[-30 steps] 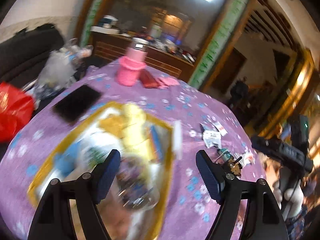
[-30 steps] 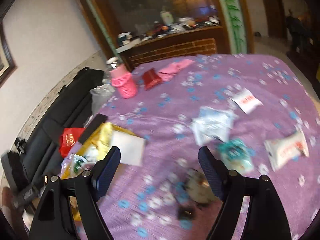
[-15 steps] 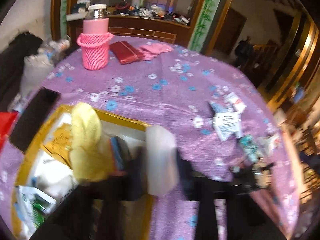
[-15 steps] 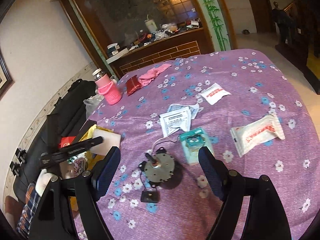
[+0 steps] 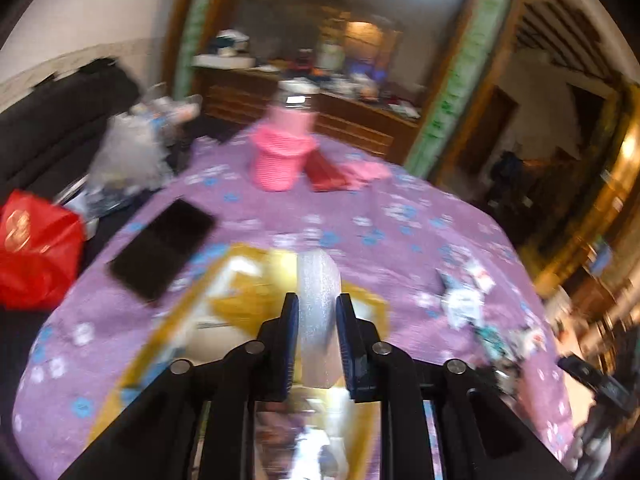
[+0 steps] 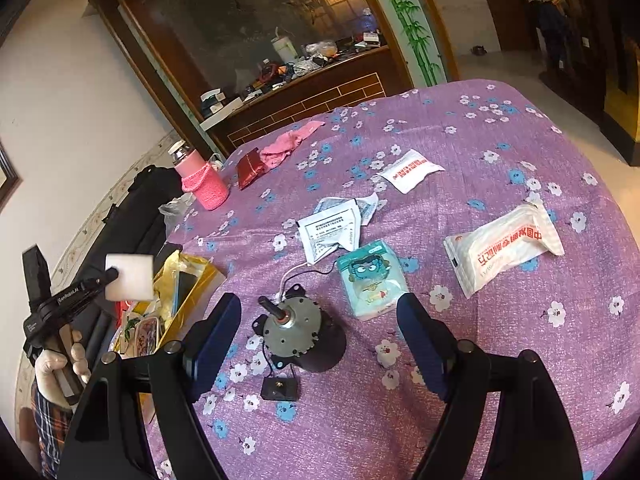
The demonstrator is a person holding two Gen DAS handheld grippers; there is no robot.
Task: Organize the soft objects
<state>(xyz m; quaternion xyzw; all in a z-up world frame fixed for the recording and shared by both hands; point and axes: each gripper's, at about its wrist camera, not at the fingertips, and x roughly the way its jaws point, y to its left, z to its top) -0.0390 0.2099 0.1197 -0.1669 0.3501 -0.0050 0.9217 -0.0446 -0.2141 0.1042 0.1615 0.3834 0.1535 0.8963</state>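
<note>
Left gripper point(image 5: 317, 322) has its fingers clamped narrow on a white foam block point(image 5: 319, 312), held above the gold-rimmed box point(image 6: 188, 280) at the worktop point(image 6: 500, 128) edge. Right gripper point(image 6: 320, 340) hangs with fingers wide and empty over a metal motor point(image 6: 298, 330). Risk: the foam is light, spongy and squeezed edge-on; it could spring or twist out on release and miss the crowded box. Soft crinkly packets, including a white pack point(image 6: 506, 246), lie apart on the nubbly purple cloth.
</note>
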